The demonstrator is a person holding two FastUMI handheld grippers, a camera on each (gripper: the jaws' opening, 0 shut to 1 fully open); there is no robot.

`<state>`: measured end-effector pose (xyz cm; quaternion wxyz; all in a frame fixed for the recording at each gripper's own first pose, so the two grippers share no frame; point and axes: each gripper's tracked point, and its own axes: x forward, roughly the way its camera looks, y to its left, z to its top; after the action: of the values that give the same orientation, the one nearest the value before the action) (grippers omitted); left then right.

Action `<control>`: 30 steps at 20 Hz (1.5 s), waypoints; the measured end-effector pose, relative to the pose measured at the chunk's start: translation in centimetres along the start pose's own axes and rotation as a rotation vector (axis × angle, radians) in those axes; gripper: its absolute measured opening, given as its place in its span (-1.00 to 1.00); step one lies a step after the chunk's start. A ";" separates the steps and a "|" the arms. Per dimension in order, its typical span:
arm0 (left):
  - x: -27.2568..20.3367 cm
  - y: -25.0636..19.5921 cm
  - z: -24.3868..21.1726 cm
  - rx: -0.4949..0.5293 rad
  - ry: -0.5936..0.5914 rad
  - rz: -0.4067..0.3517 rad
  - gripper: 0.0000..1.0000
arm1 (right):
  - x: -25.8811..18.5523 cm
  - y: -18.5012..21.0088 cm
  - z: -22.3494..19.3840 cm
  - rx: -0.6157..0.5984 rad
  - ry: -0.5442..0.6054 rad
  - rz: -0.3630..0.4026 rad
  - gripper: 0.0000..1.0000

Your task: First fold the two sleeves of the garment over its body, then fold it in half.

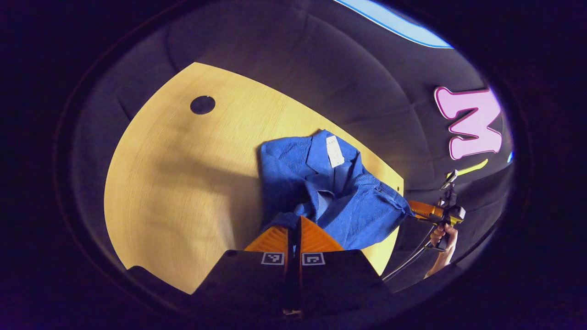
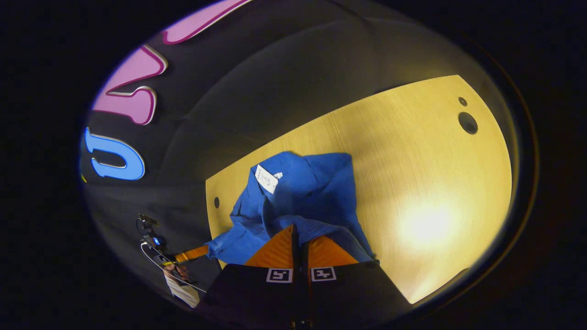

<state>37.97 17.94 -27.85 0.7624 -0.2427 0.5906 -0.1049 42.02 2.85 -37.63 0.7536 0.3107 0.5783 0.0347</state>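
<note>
Across the pale wooden table [image 1: 183, 174], the blue garment [image 1: 321, 192] stretches lengthwise between the left gripper [image 1: 294, 224] and right gripper [image 2: 299, 233], each clamped on its near edge.

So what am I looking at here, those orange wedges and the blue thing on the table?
No robot: a person holds a two-finger tool in each hand, and a camera rides on each. The orange wedges are each tool's own fingers: the left gripper in the left gripper view, the right gripper in the right gripper view. Both are shut on a blue garment, lifting its near edge while the rest lies on the wooden table. A white tag sits at its collar. One hand shows too.
</note>
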 end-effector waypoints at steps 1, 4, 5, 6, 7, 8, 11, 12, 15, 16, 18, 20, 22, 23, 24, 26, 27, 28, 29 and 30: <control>1.1 0.1 1.2 0.019 -0.014 0.012 -1.00 | 1.2 -0.1 0.8 -0.025 -0.008 0.002 -0.99; 3.4 -0.4 3.6 0.055 -0.075 0.017 -1.00 | 4.6 -0.4 1.4 -0.085 -0.026 0.013 -0.99; 3.5 -0.3 4.2 0.074 -0.113 0.018 -1.00 | 5.3 -0.4 2.0 -0.104 -0.063 0.019 -0.99; 3.0 -0.8 5.3 0.055 -0.163 -0.020 -1.00 | 5.7 -0.2 2.5 -0.119 -0.096 0.036 -0.99; 2.6 -1.8 6.8 0.028 -0.244 -0.083 -1.00 | 5.7 -0.1 3.0 -0.118 -0.121 0.052 -0.98; 1.8 -2.0 9.1 -0.001 -0.363 -0.128 -1.00 | 5.5 -0.2 4.0 -0.113 -0.157 0.050 -0.99; 4.1 1.8 8.5 -0.023 -0.282 0.015 -1.00 | 5.5 -1.3 5.1 -0.060 -0.194 0.019 -0.99; 5.0 2.9 7.4 -0.023 -0.206 0.040 -1.00 | 6.0 -2.1 5.3 -0.056 -0.194 -0.002 -0.99; 8.3 2.8 7.6 -0.068 -0.164 0.118 -1.00 | 7.2 -4.2 4.1 -0.045 -0.125 -0.077 -0.99; 9.2 3.1 7.3 -0.061 -0.129 0.168 -1.00 | 7.8 -4.7 3.9 -0.045 -0.106 -0.098 -0.99; 9.2 2.9 6.4 -0.037 -0.083 0.234 -0.96 | 8.5 -5.4 3.4 -0.053 -0.088 -0.107 -0.84; 9.4 2.2 6.7 -0.031 -0.103 0.237 -0.60 | 8.5 -5.2 3.0 -0.051 -0.084 -0.093 -0.05; 10.1 1.2 6.9 -0.038 -0.113 0.212 -0.05 | 7.9 -5.0 3.5 -0.072 -0.119 -0.100 0.60; 10.3 1.5 7.0 -0.036 -0.126 0.225 0.31 | 7.6 -4.9 3.7 -0.084 -0.137 -0.104 0.93; 10.3 1.8 7.1 -0.023 -0.145 0.234 0.38 | 6.9 -4.8 4.0 -0.092 -0.159 -0.106 0.93; 10.0 2.0 8.0 0.004 -0.206 0.229 0.64 | 5.8 -4.2 4.2 -0.097 -0.215 -0.096 0.94; 9.8 2.0 8.4 0.017 -0.233 0.222 0.65 | 5.3 -3.9 4.3 -0.099 -0.244 -0.094 0.93; 9.8 1.9 8.8 0.036 -0.263 0.216 0.65 | 4.7 -3.7 4.3 -0.103 -0.270 -0.092 0.93; 10.2 1.9 9.1 0.048 -0.296 0.234 0.64 | 4.3 -3.6 4.2 -0.103 -0.290 -0.099 0.93; 10.1 2.3 9.6 0.063 -0.332 0.253 0.65 | 3.7 -3.4 3.8 -0.110 -0.302 -0.101 0.93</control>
<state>49.65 17.81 -35.78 0.8635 -0.1566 0.4793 0.0148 45.62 -0.01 -41.97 0.8484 0.2413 0.4707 -0.0188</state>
